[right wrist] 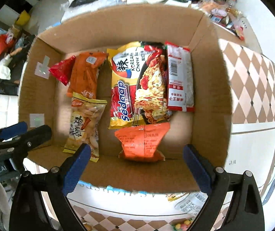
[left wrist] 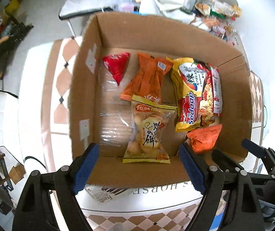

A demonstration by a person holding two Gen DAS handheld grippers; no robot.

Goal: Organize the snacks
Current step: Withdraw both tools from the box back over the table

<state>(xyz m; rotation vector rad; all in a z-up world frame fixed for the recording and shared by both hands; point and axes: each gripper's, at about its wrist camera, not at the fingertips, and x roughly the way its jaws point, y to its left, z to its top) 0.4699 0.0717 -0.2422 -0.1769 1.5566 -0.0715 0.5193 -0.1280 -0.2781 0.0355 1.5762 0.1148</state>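
Open brown corrugated cardboard box (left wrist: 129, 173), flaps up, standing on a white table with a tan-and-white diamond pattern (right wrist: 249, 80); contents lie flat on the box floor. Item one: small red triangular foil packet (left wrist: 117, 67), far left corner, just beside the left wall. Item two: orange wrapped snack bag with a small barcode sticker (left wrist: 149, 77), lying beside the red packet. Item three: clear-and-yellow bag of round pale rice crackers with black characters (left wrist: 149, 132), overlapping the near end of the orange bag and reaching the near wall. Item four: large yellow-and-red "Sedaap" instant noodle pack (right wrist: 135, 84), centre-right of the floor. Item five: red-and-white packet with a barcode label (right wrist: 179, 77), touching the noodle pack's right edge, against the right wall. Item six: crumpled orange foil packet with printed text (right wrist: 143, 142), near wall, overlapping the noodle pack's near end. Left gripper (left wrist: 138, 168), black frame with blue pads, poised above the near wall over the cracker bag, jaws spread wide, nothing between them. Right gripper (right wrist: 135, 170), same make, above the crumpled orange packet, jaws likewise spread and empty. Loose heap of assorted snack packets (left wrist: 218, 11) on the table beyond the box's far right corner. Further wrappers lie on the table just outside the near wall, partly hidden.
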